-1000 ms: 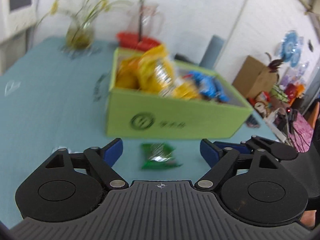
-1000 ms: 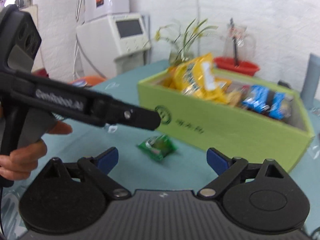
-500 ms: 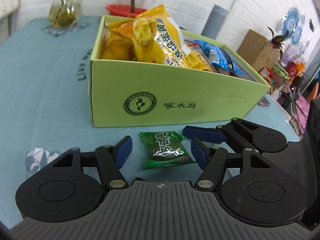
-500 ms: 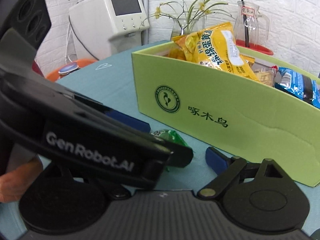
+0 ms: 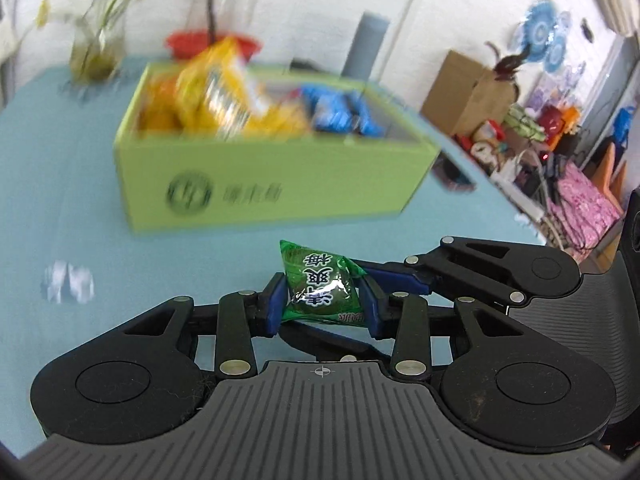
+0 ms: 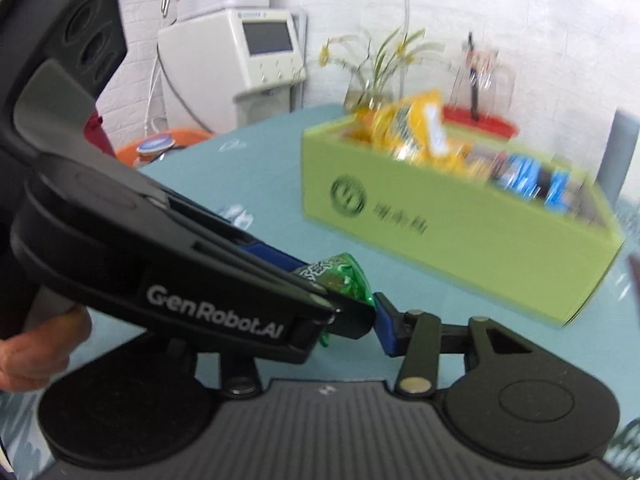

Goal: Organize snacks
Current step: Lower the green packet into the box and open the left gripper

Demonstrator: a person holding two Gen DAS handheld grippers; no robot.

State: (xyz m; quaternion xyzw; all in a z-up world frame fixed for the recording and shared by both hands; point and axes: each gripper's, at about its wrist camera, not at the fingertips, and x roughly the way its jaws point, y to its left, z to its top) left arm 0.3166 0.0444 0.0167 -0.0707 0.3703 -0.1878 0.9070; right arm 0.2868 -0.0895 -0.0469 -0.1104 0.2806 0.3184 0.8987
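Lifted off the table, green snack packet (image 5: 320, 288); green box (image 5: 276, 176) holds yellow and blue bags.

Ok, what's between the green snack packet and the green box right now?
Only bare teal tablecloth between the green snack packet and the green box, per the left wrist view.

Both grippers are matte black plastic: ribbed grey-black base, round discs either side, silver screws on the linkage arms, blue pads (image 5: 275, 307). The left gripper (image 6: 320, 288) carries white "GenRobot.AI" lettering.
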